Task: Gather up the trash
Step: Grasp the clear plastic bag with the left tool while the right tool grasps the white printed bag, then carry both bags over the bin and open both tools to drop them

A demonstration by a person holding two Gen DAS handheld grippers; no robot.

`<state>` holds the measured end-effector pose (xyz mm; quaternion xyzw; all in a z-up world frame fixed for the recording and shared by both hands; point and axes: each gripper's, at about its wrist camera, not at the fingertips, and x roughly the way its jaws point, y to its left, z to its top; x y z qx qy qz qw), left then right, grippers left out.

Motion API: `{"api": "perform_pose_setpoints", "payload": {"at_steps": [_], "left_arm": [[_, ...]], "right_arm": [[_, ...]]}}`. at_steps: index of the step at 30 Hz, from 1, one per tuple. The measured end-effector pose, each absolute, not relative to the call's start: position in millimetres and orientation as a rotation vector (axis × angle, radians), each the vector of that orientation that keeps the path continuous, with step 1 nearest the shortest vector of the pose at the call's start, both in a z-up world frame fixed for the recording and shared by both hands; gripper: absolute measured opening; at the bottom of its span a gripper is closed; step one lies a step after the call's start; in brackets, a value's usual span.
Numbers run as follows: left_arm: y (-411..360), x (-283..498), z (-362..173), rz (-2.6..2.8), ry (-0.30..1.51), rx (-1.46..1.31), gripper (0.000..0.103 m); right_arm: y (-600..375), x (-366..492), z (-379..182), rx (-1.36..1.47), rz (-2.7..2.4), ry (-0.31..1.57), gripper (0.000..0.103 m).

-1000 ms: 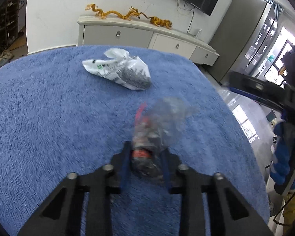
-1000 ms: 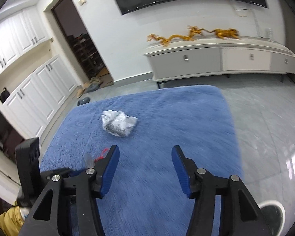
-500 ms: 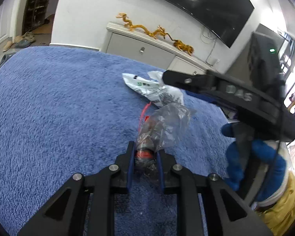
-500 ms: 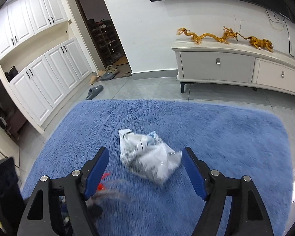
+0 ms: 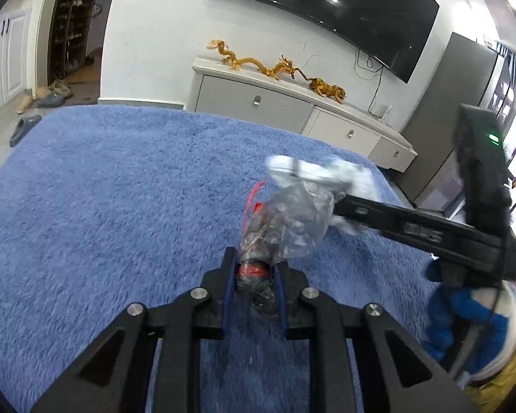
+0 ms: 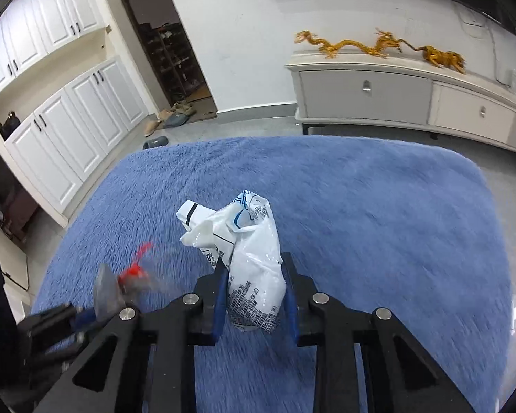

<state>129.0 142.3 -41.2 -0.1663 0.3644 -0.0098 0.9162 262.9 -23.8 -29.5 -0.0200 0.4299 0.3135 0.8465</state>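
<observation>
A crumpled clear plastic wrapper [image 5: 289,220] with red bits sticks out of my left gripper [image 5: 254,261], which is shut on it above the blue shaggy rug [image 5: 103,206]. A white printed plastic bag [image 6: 251,227] stands between the blue pads of my right gripper [image 6: 254,268]. Its jaws are closing and the pads press on the bag's sides. In the left wrist view the right gripper [image 5: 340,206] reaches in from the right to the white bag [image 5: 326,172]. In the right wrist view the left gripper [image 6: 86,313] and its wrapper [image 6: 130,275] show blurred at the lower left.
A white low cabinet [image 6: 395,96] with golden dragon figures [image 6: 378,48] stands past the rug's far edge, under a wall TV [image 5: 326,13]. White cupboards [image 6: 68,127] and a doorway with slippers [image 6: 175,117] lie to the left. A gloved hand [image 5: 464,313] holds the right gripper.
My right gripper came down onto the white bag and its jaws closed in from wide apart. The left gripper kept the wrapper and shifted, its view swinging to the left.
</observation>
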Motion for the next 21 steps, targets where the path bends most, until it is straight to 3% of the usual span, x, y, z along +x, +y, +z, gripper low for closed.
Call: {"api": "perform_pose_setpoints", "payload": {"at_steps": [9, 21], "left_arm": [[108.6, 68.0, -20.2, -0.047, 0.771, -0.31, 0.019], [-1.9, 27.1, 49.5, -0.176, 0.68, -0.114, 0.019]], "right_arm": [[-106.2, 175.4, 14.2, -0.029, 0.643, 0.851, 0.026], [-250.9, 67.9, 67.7, 0.053, 0.454, 0.717, 0.026]]}}
